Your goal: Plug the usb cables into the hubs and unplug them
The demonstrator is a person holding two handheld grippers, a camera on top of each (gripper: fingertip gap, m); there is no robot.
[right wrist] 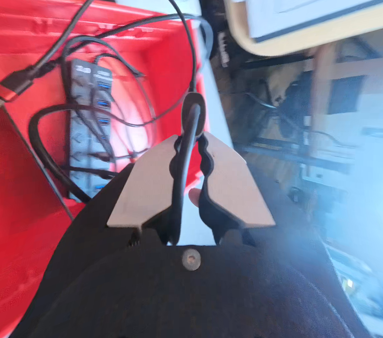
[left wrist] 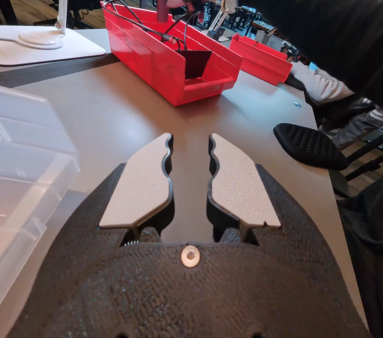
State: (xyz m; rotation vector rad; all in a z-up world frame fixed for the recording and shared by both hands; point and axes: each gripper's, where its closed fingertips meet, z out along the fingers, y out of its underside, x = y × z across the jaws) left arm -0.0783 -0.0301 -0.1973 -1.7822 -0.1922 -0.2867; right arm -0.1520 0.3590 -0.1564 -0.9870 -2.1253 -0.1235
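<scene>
Sitting ahead of the left gripper [left wrist: 190, 139], a red bin [left wrist: 165, 71] holds tangled cables; its fingers are apart, holding nothing. Over the bin, the right gripper [right wrist: 189, 138] pinches a black cable [right wrist: 182, 162], with two hubs [right wrist: 89, 120] to its left.

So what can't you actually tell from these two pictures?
- Hubs: right wrist view, motion blur and crossing cables hide which ports are filled.
- Held cable: its plug end is blurred; type unclear.
- Bin contents: left wrist view, walls hide the hubs.
- Right gripper: there, blurred, fingertips hidden.
</scene>
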